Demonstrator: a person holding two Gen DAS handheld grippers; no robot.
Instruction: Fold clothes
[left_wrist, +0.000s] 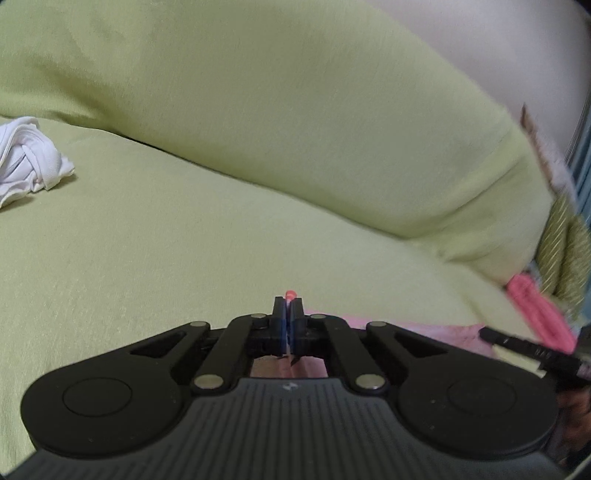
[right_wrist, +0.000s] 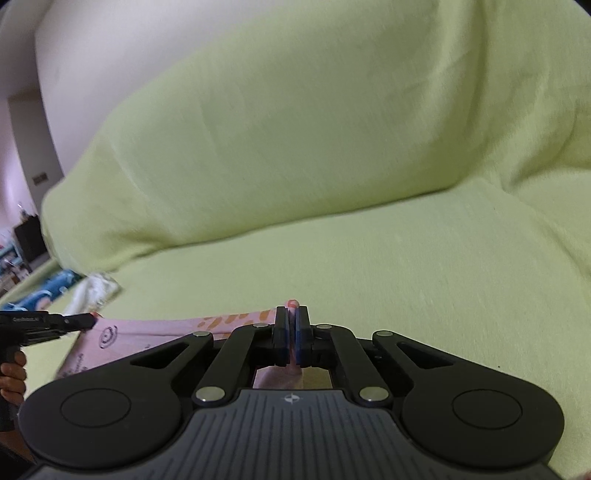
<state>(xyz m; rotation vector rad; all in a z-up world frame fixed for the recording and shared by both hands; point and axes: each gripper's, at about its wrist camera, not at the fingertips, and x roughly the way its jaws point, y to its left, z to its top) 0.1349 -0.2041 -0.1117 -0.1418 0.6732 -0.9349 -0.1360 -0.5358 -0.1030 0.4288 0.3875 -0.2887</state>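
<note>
A pale pink garment (right_wrist: 147, 334) with orange and dark print is stretched in a band above the green sofa seat (right_wrist: 406, 277), between my two grippers. In the right wrist view my right gripper (right_wrist: 293, 314) is shut on one end of it, a bit of pink poking up between the blue pads. My left gripper (right_wrist: 90, 320) comes in from the left edge, pinching the other end. In the left wrist view my left gripper (left_wrist: 290, 304) is shut on a pink edge, and the pink garment (left_wrist: 424, 328) runs right to my right gripper (left_wrist: 487, 335).
A crumpled white cloth (left_wrist: 29, 158) lies on the seat at the left. The big green back cushion (left_wrist: 295, 129) rises behind. A pink knitted item (left_wrist: 539, 314) and a green striped cushion (left_wrist: 561, 251) sit at the right end. A hand (right_wrist: 11, 376) holds the left gripper.
</note>
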